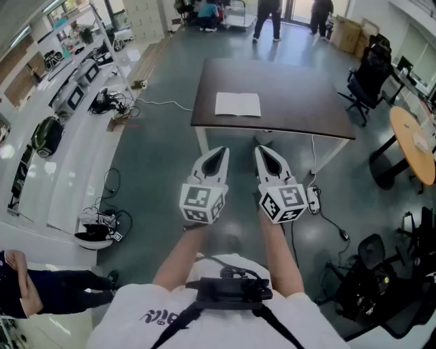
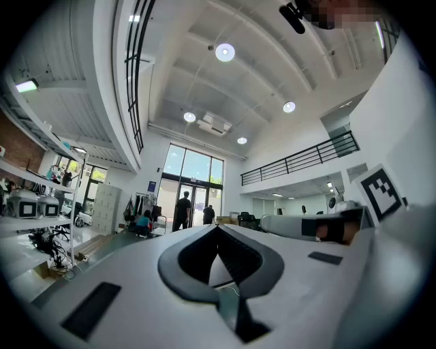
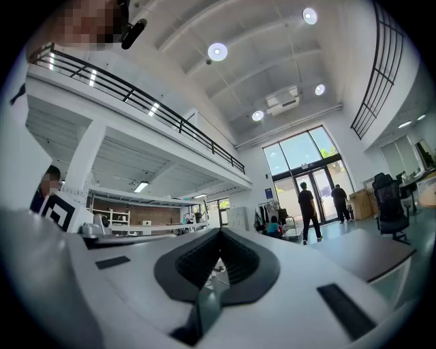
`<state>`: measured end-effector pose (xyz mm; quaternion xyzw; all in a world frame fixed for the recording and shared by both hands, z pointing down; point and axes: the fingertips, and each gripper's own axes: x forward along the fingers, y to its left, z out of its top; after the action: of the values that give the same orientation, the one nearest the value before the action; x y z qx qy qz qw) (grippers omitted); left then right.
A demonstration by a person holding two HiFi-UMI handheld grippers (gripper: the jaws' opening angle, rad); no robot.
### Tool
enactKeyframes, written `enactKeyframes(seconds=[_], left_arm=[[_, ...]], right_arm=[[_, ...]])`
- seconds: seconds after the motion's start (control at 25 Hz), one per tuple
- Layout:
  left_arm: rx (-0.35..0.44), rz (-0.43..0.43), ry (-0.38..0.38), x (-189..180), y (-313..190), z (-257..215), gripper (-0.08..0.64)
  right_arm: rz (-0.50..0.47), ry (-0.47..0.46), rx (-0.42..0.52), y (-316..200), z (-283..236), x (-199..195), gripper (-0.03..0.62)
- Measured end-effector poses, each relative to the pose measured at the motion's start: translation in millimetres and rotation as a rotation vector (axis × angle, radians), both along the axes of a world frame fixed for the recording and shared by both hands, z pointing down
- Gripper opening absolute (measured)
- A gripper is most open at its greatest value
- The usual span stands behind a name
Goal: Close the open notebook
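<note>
An open notebook [image 1: 238,104] with white pages lies flat on the dark brown table [image 1: 300,102], left of its middle. My left gripper [image 1: 221,150] and right gripper [image 1: 261,150] hang side by side in front of the table's near edge, well short of the notebook, pointing level towards it. Both are shut, jaw tips meeting, nothing between them. In the left gripper view the left gripper [image 2: 218,228] shows closed jaws against the hall. The right gripper [image 3: 219,232] looks the same in the right gripper view. The notebook is hidden in both gripper views.
White table legs [image 1: 202,142] stand just ahead of the grippers. Cables and a power strip [image 1: 314,199] lie on the floor at right. Black office chairs [image 1: 366,78] and a round wooden table [image 1: 414,143] stand at right. White benches [image 1: 61,136] run along the left. People [image 1: 267,17] stand far back.
</note>
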<state>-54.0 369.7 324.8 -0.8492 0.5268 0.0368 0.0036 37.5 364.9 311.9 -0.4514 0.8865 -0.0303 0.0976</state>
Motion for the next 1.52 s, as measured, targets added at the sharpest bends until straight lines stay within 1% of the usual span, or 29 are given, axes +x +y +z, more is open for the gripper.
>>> enactKeyframes(seconds=[0.32, 0.48, 0.56, 0.64, 0.68, 0.72, 0.8, 0.92, 1.08, 1.16, 1.28, 1.4, 1.52], left_arm=[[-0.001, -0.04, -0.001, 42.2, 2.8, 11.9, 0.009], [-0.019, -0.037, -0.019, 53.8, 0.2, 17.5, 0.009], [-0.028, -0.004, -0.02, 60.4, -1.9, 18.1, 0.011], [-0.039, 0.057, 0.005, 68.6, -5.0, 18.1, 0.009], [-0.045, 0.074, 0.022, 69.9, -9.1, 18.6, 0.009], [-0.049, 0.07, 0.033, 68.1, -15.4, 19.8, 0.011], [-0.054, 0.031, 0.046, 58.6, -30.4, 24.9, 0.009], [-0.052, 0.0, 0.083, 46.5, -49.4, 32.3, 0.009], [-0.028, 0.028, 0.11, 58.8, -93.9, 27.4, 0.009], [-0.02, 0.041, 0.124, 60.4, -117.5, 23.1, 0.009], [0.004, 0.053, 0.119, 51.2, -152.6, 15.8, 0.009], [0.027, 0.04, 0.111, 37.0, -188.7, 10.8, 0.009], [0.037, 0.033, 0.119, 17.7, -220.6, 8.0, 0.009]], right_arm=[[-0.011, 0.002, -0.003, 0.3, 11.0, 43.4, 0.005], [-0.018, -0.018, 0.004, -0.1, 15.3, 50.1, 0.005], [-0.025, -0.029, -0.003, -2.6, 17.3, 49.1, 0.005], [-0.037, -0.041, -0.013, -7.5, 20.0, 46.4, 0.005], [-0.042, -0.045, -0.018, -11.3, 21.7, 44.0, 0.005], [-0.047, -0.047, -0.021, -15.9, 23.8, 41.0, 0.005], [-0.048, -0.039, -0.03, -24.8, 31.4, 34.0, 0.005], [-0.017, -0.012, -0.057, -38.2, 47.7, 29.9, 0.005], [0.034, -0.005, -0.057, -76.9, 46.7, 46.8, 0.005], [0.047, 0.014, -0.044, -98.5, 41.3, 48.1, 0.005], [0.063, 0.03, -0.02, -134.4, 31.6, 38.9, 0.003], [0.083, 0.053, 0.0, -170.6, 24.0, 27.0, 0.003], [0.105, 0.083, -0.002, -205.5, 22.6, 8.7, 0.003]])
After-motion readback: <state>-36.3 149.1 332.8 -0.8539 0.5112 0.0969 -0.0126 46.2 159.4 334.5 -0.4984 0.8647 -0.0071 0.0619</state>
